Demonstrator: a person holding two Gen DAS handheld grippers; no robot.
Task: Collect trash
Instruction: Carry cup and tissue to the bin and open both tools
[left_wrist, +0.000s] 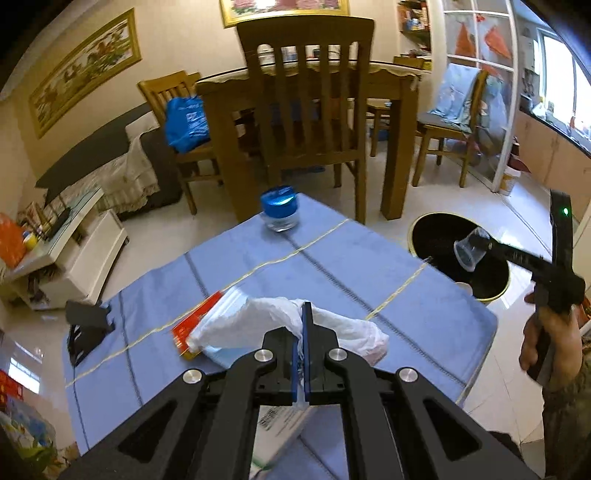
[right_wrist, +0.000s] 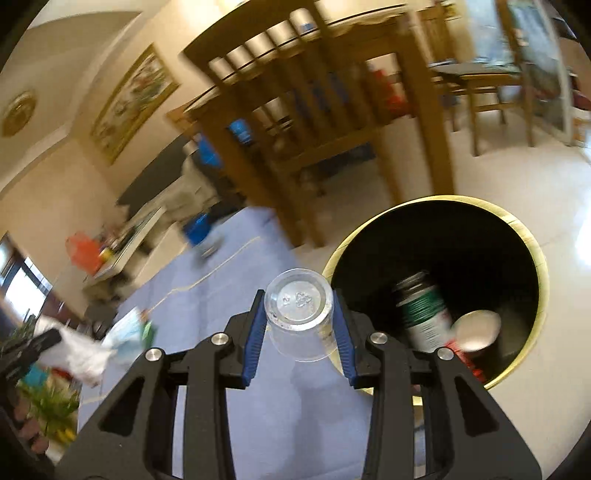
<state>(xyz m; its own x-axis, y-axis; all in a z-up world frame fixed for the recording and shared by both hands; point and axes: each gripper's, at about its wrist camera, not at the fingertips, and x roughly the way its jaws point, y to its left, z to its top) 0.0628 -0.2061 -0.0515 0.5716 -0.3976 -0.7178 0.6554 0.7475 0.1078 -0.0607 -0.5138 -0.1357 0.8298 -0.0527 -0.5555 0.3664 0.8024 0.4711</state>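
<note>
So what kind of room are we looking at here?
Most likely a home dining and living area: a wooden dining table with slatted wooden chairs, gold-framed paintings on the wall, and a dark sofa alongside.

home dining room: wooden chairs (left_wrist: 306, 99), sofa (left_wrist: 122, 162)
</note>
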